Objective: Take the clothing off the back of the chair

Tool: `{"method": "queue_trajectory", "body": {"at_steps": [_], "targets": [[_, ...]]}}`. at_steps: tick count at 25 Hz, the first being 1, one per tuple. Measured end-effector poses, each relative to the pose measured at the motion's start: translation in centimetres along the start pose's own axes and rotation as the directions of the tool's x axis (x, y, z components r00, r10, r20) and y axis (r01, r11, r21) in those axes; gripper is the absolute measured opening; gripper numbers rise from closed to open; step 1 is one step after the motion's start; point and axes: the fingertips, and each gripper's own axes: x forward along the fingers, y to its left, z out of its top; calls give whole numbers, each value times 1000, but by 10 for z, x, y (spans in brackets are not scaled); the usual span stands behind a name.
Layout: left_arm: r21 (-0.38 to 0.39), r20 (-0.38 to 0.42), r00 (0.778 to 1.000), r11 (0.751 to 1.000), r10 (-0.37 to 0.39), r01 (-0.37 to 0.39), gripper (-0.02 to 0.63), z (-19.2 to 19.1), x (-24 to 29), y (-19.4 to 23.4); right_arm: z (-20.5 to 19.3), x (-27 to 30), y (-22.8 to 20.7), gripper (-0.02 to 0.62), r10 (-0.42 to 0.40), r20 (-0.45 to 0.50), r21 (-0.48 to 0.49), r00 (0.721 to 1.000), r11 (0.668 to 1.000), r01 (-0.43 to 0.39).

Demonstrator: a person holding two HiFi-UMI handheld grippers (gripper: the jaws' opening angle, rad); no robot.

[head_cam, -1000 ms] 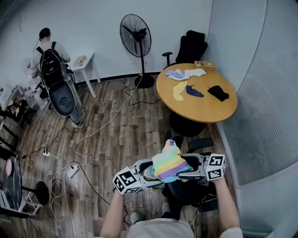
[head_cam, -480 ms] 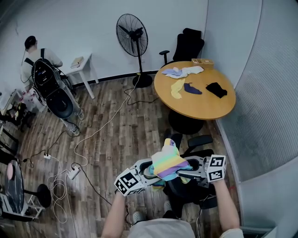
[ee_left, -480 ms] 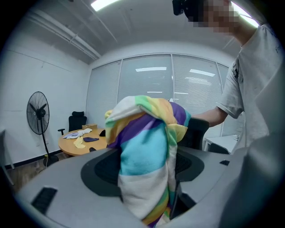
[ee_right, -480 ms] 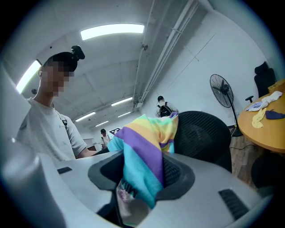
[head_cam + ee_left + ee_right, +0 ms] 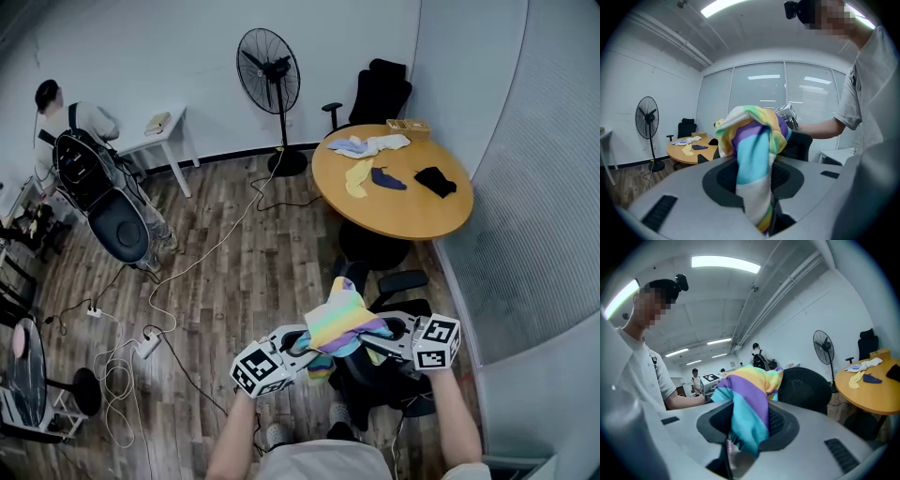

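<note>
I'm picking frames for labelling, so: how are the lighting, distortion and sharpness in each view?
Head view: even light, strong fisheye bowing the wall, dark corners, cloth sharp. Left gripper view: round black vignette, glare from the ceiling lamp, cloth crisp. Right gripper view: same vignette, bright light strip, table warped near the rim.

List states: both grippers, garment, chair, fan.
left gripper: jaws just closed in, shut on striped garment.
right gripper: jaws just closed in, shut on striped garment.
striped garment: bunched, gripped from both sides over chair back.
office chair: upright, unoccupied.
fan: upright, blades look still.
</note>
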Motion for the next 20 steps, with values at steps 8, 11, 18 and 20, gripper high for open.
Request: {"method": "queue_trajectory", "body": {"at_steps": [8, 11, 18, 20], "targets": [[-58, 15, 995, 993, 101, -100, 107, 15, -15, 10, 26, -1, 2, 127, -222, -36, -167, 974, 963, 213], [-50, 6, 986, 985, 168, -167, 106, 22, -27, 17, 35, 2, 9, 126, -270, -32, -237, 962, 937, 255], [7, -30, 938, 939, 344, -344, 106, 38, -70, 28, 57, 17, 37, 124, -401, -31, -408, 916, 841, 355], [37, -35, 913, 913, 407, -405, 106, 41, -84, 29, 63, 22, 46, 124, -470, -28, -489, 882, 776, 398]]}}
